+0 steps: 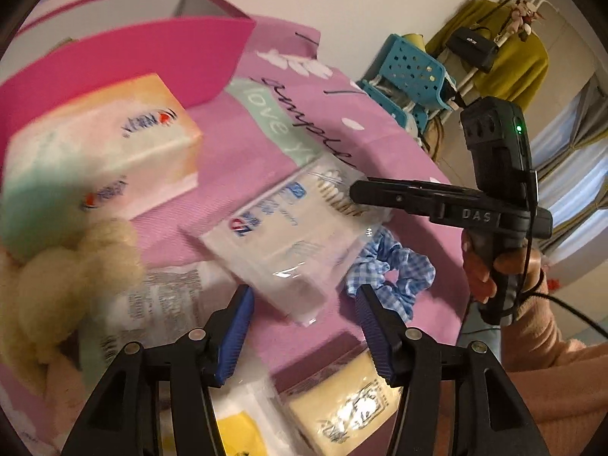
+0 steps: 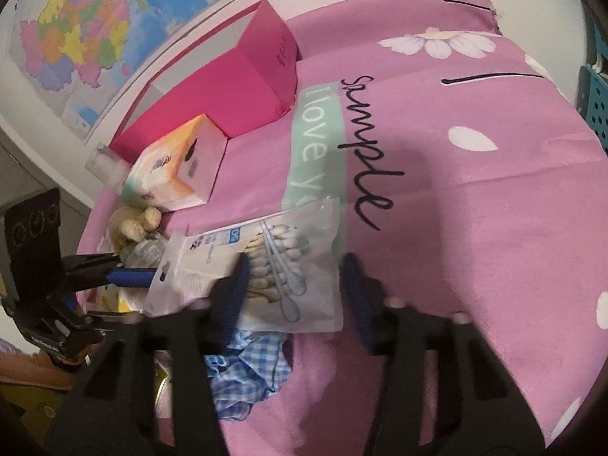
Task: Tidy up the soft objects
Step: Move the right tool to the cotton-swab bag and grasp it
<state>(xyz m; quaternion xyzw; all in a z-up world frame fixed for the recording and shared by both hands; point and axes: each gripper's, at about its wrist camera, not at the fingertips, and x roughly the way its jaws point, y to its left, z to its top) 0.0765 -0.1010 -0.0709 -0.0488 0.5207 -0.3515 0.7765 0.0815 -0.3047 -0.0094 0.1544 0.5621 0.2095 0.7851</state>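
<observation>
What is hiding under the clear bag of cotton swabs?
A blue checked scrunchie pokes out from under the bag of cotton swabs at one corner. The rest of the scrunchie is covered, and whether anything else lies under the bag cannot be seen.

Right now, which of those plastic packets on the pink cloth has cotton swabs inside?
The clear flat packet with blue print in the middle, overlapping the blue checked scrunchie; swab tips show through it, unlike the yellowish packet.

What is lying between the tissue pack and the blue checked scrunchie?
The clear bag of cotton swabs lies between the tissue pack and the scrunchie, partly overlapping the scrunchie; the left wrist view shows it best.
</observation>
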